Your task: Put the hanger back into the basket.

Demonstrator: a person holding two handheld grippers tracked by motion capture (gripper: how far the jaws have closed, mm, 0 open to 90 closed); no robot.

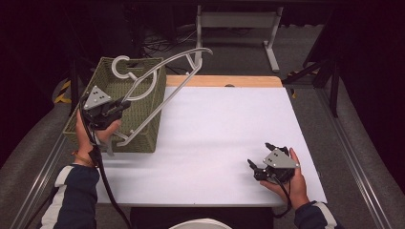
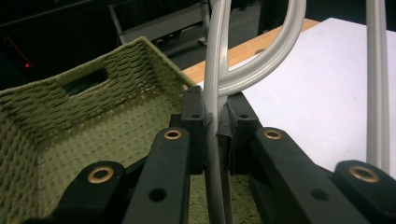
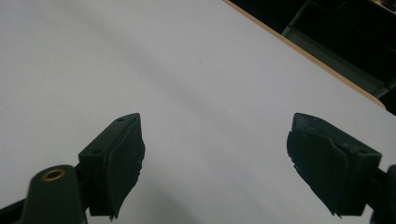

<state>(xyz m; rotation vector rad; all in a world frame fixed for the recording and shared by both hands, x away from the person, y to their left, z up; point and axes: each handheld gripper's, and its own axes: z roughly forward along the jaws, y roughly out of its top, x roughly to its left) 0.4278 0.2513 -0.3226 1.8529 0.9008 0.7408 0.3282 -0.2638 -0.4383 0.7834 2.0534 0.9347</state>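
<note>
A grey plastic hanger [image 1: 157, 71] hangs tilted in the air over a green woven basket [image 1: 143, 114] at the table's left side. Its hook curls above the basket's far rim and one arm reaches out to the right. My left gripper [image 1: 123, 106] is shut on the hanger; in the left gripper view the jaws pinch the hanger's thin bar [image 2: 215, 70] just below its curved neck, above the basket's bare inside [image 2: 93, 107]. My right gripper [image 1: 259, 154] lies low near the table's front right. Its jaws [image 3: 215, 144] stand wide open over the bare white surface, holding nothing.
The white table top [image 1: 219, 133] stretches between the basket and the right hand. A wooden strip [image 1: 224, 81] runs along its far edge. Beyond it stand a white desk frame [image 1: 239, 21] and cables on the dark floor.
</note>
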